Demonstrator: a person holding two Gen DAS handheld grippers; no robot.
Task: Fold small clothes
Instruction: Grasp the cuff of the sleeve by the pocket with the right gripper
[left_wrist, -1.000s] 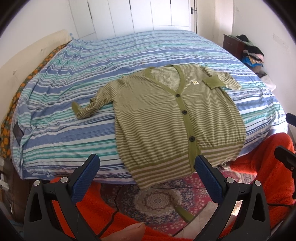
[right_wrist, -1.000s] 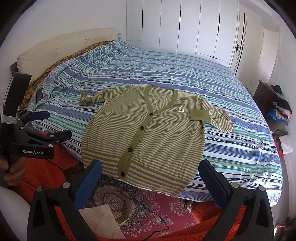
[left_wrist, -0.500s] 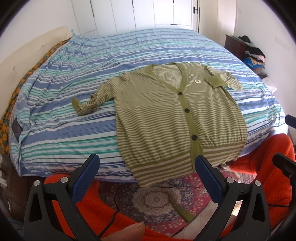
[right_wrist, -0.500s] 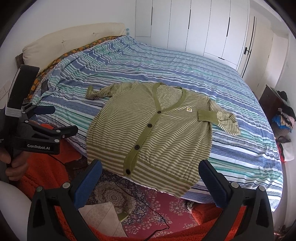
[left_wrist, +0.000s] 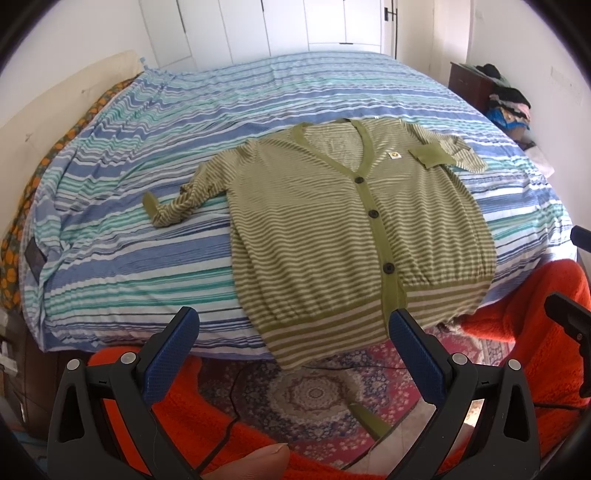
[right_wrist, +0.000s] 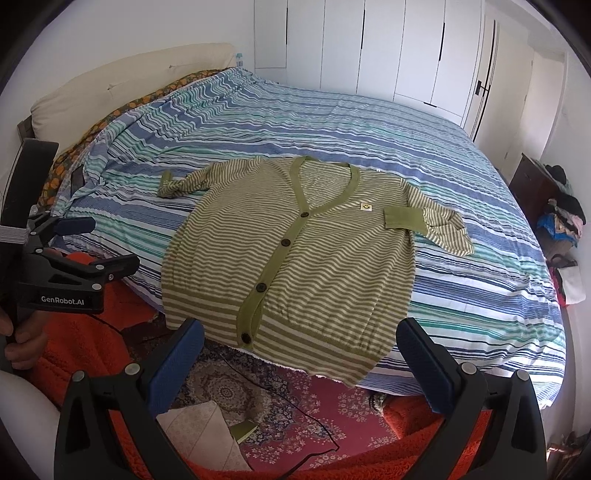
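Green-striped cardigan laid flat, buttoned, front up, on blue-striped bedspread; hem draped over bed's near edge. One sleeve stretched out to side, other sleeve folded back with cuff on chest. Left gripper and right gripper held wide apart, nothing gripped, both short of hem above patterned rug. Clothes pile seen at far wall.

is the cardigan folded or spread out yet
Mostly spread: the cardigan lies flat and buttoned on the bed. Only the right sleeve is doubled back; its hem overhangs the edge.
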